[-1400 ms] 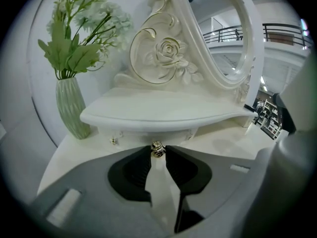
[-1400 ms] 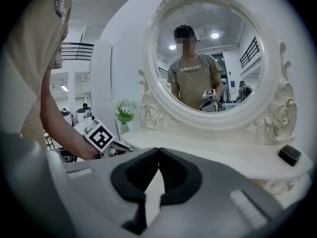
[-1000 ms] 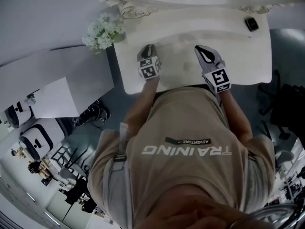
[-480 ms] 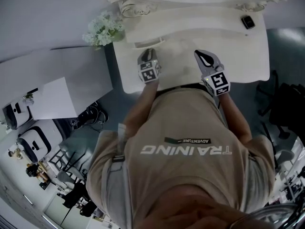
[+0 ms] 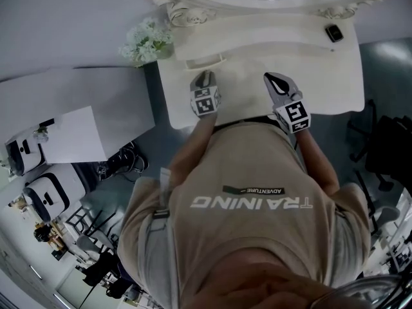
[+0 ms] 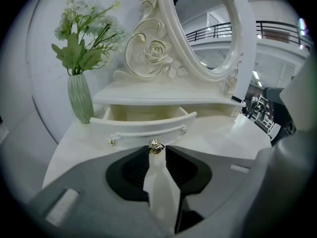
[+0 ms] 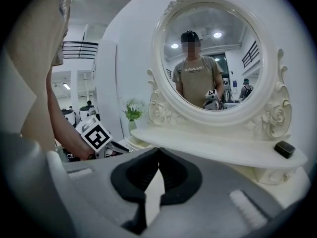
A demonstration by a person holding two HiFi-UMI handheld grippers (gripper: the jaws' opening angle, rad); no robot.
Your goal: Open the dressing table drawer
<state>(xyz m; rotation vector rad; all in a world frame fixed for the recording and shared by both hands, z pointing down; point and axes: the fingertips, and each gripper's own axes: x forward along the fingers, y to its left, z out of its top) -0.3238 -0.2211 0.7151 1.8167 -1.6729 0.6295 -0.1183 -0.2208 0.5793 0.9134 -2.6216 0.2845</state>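
Under shelf (image 6: 163,99), at counter's (image 5: 335,76) left part, drawer (image 6: 143,125) stands partly pulled out, inside showing. Left gripper (image 6: 157,148) pinched tight on small gold knob (image 6: 156,146) at middle of drawer front. Vase (image 6: 79,99) with flowers just left of drawer. Right gripper (image 7: 158,152) held over counter further right, jaws together, nothing between. Small black object (image 7: 285,149) on shelf's right end, below mirror (image 7: 213,58).

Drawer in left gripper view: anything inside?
Only bare cream inner walls show in the drawer. Its floor is hidden behind the drawer front, its back under the shelf; contents cannot be told.
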